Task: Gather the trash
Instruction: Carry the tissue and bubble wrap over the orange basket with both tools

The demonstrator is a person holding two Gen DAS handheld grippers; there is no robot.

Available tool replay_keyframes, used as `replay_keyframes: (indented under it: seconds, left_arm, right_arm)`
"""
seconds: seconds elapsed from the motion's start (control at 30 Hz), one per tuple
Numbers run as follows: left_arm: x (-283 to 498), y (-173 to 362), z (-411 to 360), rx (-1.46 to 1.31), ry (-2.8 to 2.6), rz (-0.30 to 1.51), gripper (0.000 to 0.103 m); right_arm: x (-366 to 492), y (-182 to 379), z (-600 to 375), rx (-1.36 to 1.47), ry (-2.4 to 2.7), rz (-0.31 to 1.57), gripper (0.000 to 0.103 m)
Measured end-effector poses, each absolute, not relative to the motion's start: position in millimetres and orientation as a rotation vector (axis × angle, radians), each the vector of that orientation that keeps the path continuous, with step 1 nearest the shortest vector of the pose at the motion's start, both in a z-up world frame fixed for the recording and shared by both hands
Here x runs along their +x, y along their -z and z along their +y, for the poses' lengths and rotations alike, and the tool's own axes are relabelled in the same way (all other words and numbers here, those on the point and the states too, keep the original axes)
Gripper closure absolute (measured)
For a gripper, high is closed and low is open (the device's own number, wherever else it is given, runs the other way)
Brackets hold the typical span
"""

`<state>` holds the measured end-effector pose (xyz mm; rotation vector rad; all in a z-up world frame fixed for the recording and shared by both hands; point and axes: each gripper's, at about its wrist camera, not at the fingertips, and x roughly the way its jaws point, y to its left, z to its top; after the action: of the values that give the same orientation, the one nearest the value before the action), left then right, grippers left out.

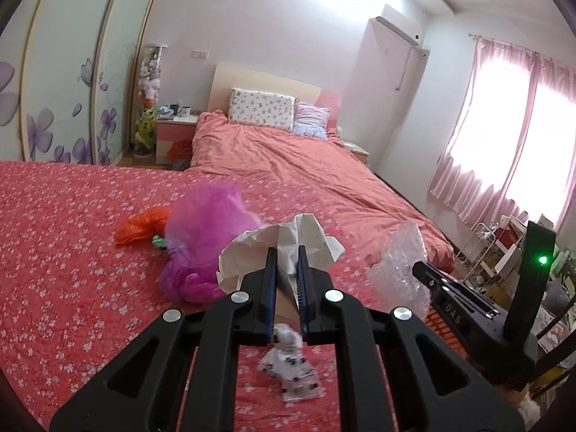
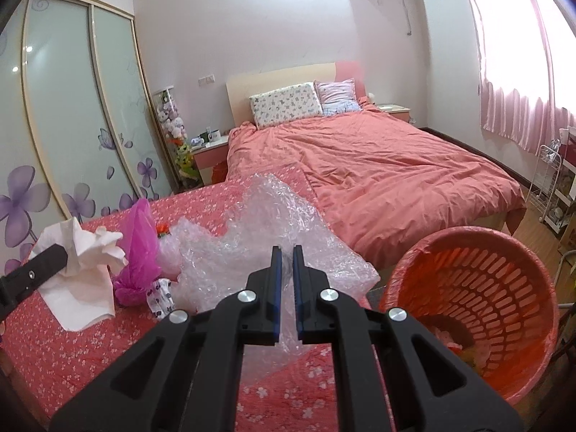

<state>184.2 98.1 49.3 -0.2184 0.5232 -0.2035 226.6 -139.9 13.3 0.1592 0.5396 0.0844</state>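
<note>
Nearest the cameras, the left hand-held gripper (image 1: 288,252) is nearly closed, its jaws pinching a crumpled white paper (image 1: 280,241) lifted above the tabletop (image 1: 54,252), which is draped in a red flowered cloth. The right hand-held gripper (image 2: 287,252) is likewise almost closed, clamping a sheet of clear bubble wrap (image 2: 259,237). At about four o'clock of the right hand-held gripper stands the orange waste basket (image 2: 478,288), beside the tabletop's edge, with some refuse already visible at its bottom. Directly below the left hand-held gripper, a small patterned wrapper (image 1: 291,367) lies on the cloth. Farther on, at about ten o'clock of the left hand-held gripper, lie a magenta plastic bag (image 1: 201,237) and, beyond it, an orange plastic bag (image 1: 140,226). The bed (image 1: 288,158) fills the background. By judgement, collection is partly done: two pieces are held but not yet deposited, and at least three remain on the tabletop.
</note>
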Motion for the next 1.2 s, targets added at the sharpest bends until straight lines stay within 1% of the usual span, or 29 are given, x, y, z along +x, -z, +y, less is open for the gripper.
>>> replay_keyframes:
  seconds: [0.33,0.57,1.2]
  left_arm:
    - [194,-59,56,-0.183,0.291,0.496,0.093]
    - [202,-53,21,-0.17,0.365,0.519,0.093]
    - [211,-33,-83,-0.096,0.575,0.59,0.093]
  right_arm:
    - [214,-26,-177,0.174,-0.02,0.488,0.096]
    - [206,-29,-214,0.194,0.047,0.465,0.096]
    - [181,-6,-333,0.272,0.269,0.438,0.096]
